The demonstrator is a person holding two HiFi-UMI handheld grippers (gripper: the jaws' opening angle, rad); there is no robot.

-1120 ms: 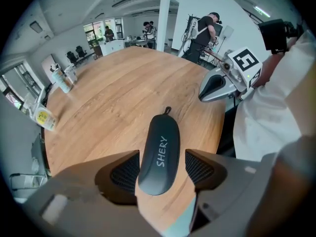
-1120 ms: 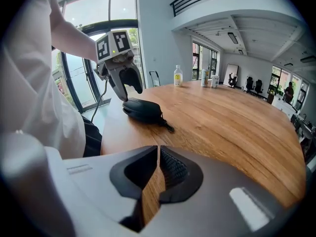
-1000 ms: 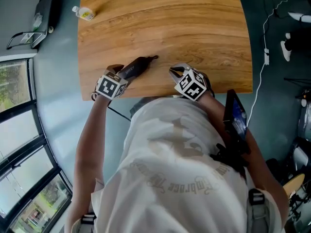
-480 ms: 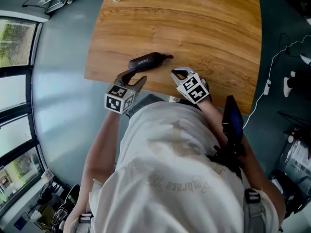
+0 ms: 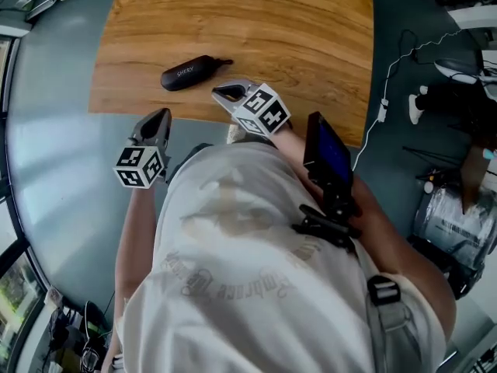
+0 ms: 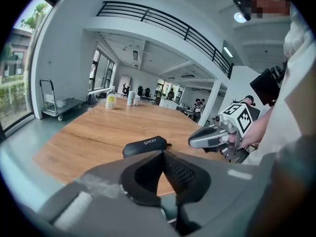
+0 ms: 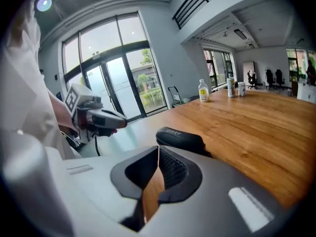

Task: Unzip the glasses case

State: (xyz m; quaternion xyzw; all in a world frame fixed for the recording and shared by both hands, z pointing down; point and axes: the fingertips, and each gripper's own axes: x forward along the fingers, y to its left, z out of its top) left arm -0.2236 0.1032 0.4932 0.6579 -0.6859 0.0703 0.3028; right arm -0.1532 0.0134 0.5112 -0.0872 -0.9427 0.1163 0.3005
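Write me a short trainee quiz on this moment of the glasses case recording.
1. True or false: the case lies on the table, clear of the right gripper.
2. The left gripper has its jaws: A wide open; B shut on the case; C shut on nothing.
3. What word is printed on the case?

Key: 1 true. 2 C; the jaws have just closed, with nothing between them. 3 SHERY.

The left hand-held gripper [image 5: 161, 115] has just closed, empty; the right hand-held gripper [image 5: 220, 92] is closed too.
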